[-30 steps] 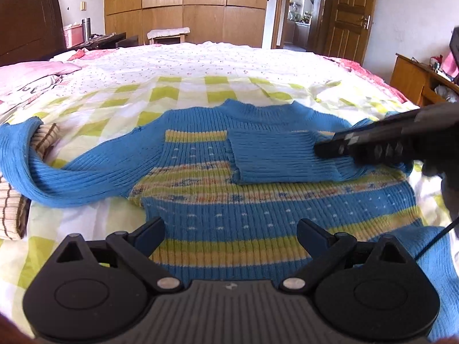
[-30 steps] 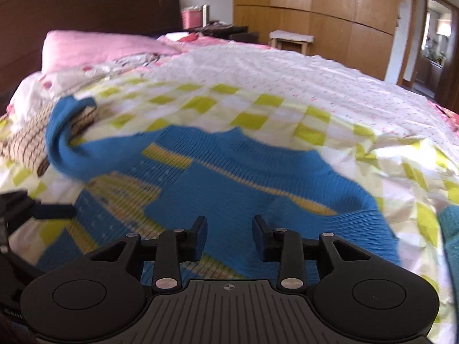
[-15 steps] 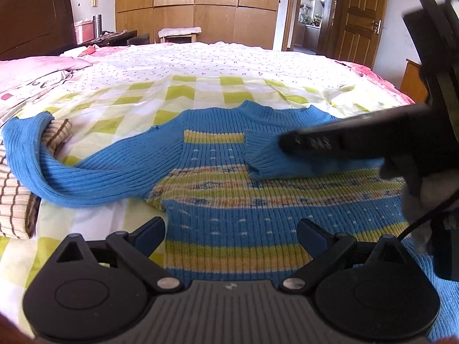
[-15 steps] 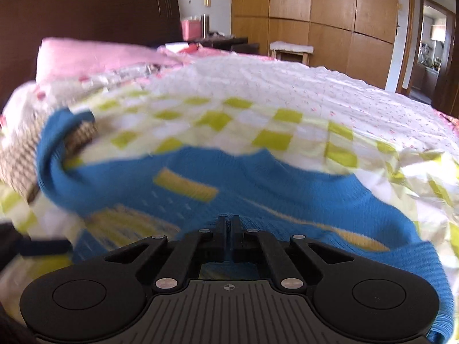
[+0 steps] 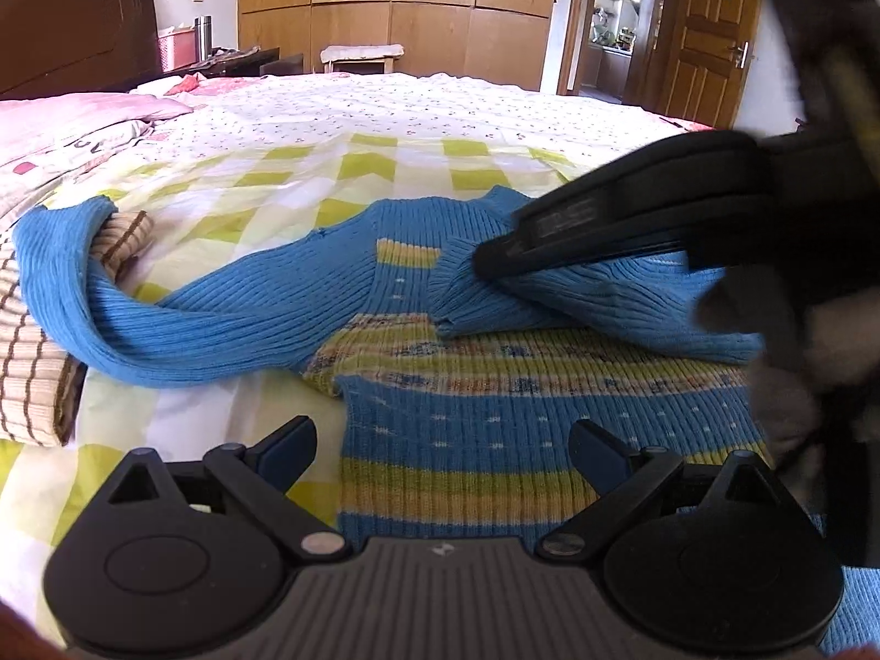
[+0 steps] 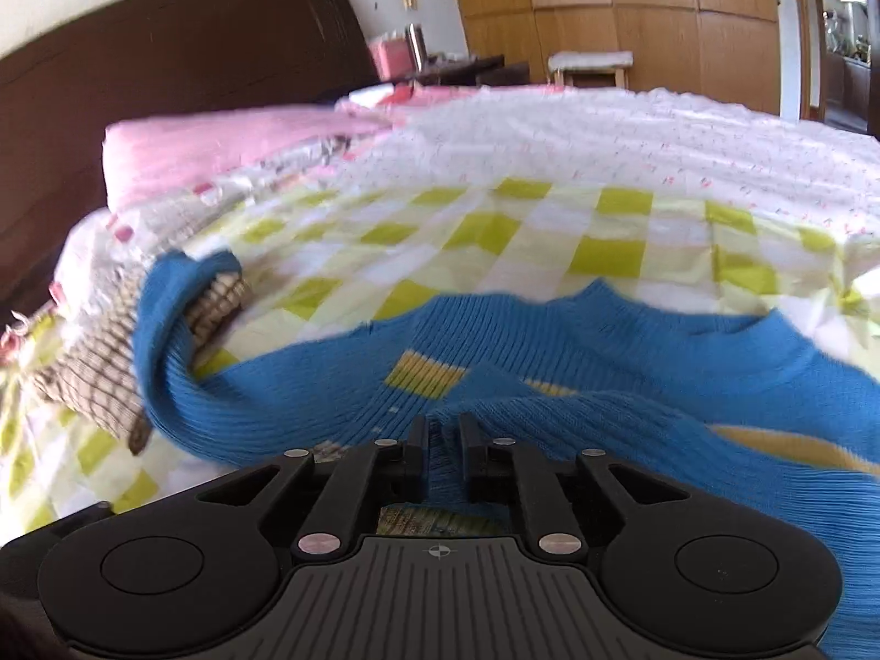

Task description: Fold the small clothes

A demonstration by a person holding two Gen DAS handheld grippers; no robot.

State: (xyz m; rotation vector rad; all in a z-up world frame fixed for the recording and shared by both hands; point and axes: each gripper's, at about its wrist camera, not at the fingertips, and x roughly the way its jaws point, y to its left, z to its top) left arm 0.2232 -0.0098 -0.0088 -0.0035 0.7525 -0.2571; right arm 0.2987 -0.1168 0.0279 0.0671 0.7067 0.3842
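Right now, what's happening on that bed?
A person with a handheld gripper in each hand is folding a small blue striped sweater laid flat on the checked bedspread. The right gripper has one sleeve folded across the chest, with the cuff between its jaws, which are opening. The left gripper is open over the hem, holding nothing. The other sleeve lies stretched out sideways, its end draped over a folded brown striped garment.
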